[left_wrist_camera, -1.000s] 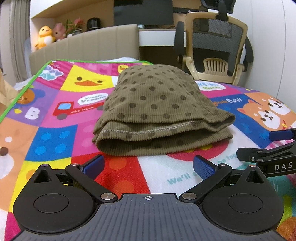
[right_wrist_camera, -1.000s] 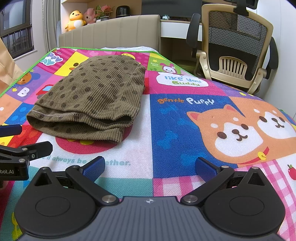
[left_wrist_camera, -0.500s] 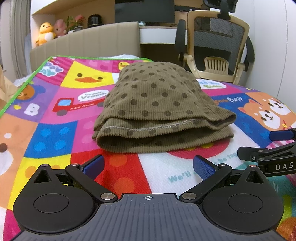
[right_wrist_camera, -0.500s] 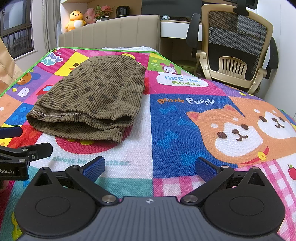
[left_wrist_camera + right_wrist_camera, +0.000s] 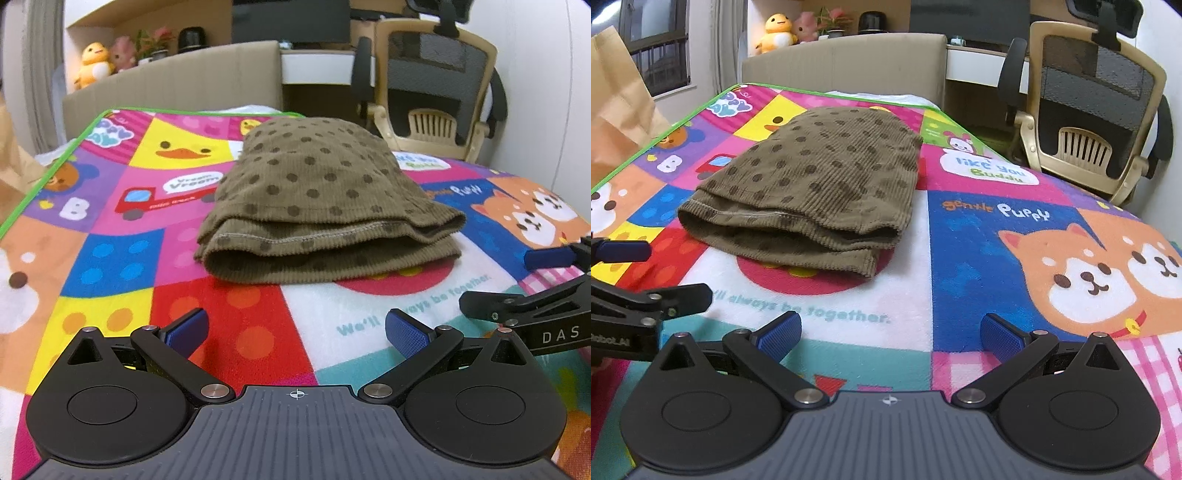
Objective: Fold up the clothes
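A folded olive-brown corduroy garment with dark dots [image 5: 317, 199] lies on the colourful cartoon blanket [image 5: 110, 258], its layered hem edge facing me. In the right wrist view the same garment [image 5: 816, 188] sits left of centre. My left gripper [image 5: 295, 328] is open, a short way in front of the hem and touching nothing. My right gripper [image 5: 890, 332] is open too, over the blanket to the right of the garment. Each view catches the other gripper's fingers at its edge: the right one's fingers [image 5: 546, 258] and the left one's fingers [image 5: 624, 251].
The blanket covers a bed with a beige headboard [image 5: 849, 59]. A mesh office chair [image 5: 1097, 107] and a white desk [image 5: 317, 68] stand beyond the far right corner. A brown paper bag [image 5: 617, 122] stands at the left. Plush toys [image 5: 779, 29] sit on a shelf behind.
Both grippers rose slightly and drifted, so the garment sits a little lower in view. The garment itself has not moved. Both stay open.
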A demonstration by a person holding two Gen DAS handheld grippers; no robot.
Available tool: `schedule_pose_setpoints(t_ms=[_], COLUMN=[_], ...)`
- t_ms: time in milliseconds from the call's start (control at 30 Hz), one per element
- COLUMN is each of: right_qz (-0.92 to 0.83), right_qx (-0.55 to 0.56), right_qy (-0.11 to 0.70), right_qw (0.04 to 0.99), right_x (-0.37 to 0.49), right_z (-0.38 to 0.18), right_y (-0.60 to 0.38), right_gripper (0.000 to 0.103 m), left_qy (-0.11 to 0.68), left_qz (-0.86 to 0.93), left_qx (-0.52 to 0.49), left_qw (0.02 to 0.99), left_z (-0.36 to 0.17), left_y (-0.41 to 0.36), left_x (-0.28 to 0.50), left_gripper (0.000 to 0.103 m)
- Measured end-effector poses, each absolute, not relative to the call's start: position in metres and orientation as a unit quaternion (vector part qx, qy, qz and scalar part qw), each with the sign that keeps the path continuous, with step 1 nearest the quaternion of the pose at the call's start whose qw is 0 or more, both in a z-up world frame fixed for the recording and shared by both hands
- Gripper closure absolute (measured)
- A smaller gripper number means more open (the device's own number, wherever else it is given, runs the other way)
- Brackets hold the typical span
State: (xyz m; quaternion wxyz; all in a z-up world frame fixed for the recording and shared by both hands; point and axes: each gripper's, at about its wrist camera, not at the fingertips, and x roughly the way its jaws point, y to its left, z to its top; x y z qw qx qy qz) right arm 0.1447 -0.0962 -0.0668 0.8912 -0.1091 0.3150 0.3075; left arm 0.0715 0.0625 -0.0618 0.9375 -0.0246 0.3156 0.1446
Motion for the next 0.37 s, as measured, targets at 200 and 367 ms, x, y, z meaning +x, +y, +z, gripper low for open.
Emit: schedule_pose_setpoints(t_ms=[200, 367], right_qz=[0.284, 0.324], right_qx=[-0.073, -0.076], right_qy=[0.320, 0.323], right_qw=[0.901, 0.886], right_x=[0.145, 0.132], right_z=[-0.062, -0.057], right_y=[-0.109, -0.110], right_gripper=[0.000, 0.000], left_qy=[0.305, 0.287], left_qz=[0.145, 0.148], left_qx=[-0.014, -0.004], left_qw=[0.941, 0.947], left_z=[-0.058, -0.053], left_y=[0.063, 0.064], left_x=[0.069, 0.064], left_gripper=[0.000, 0.000])
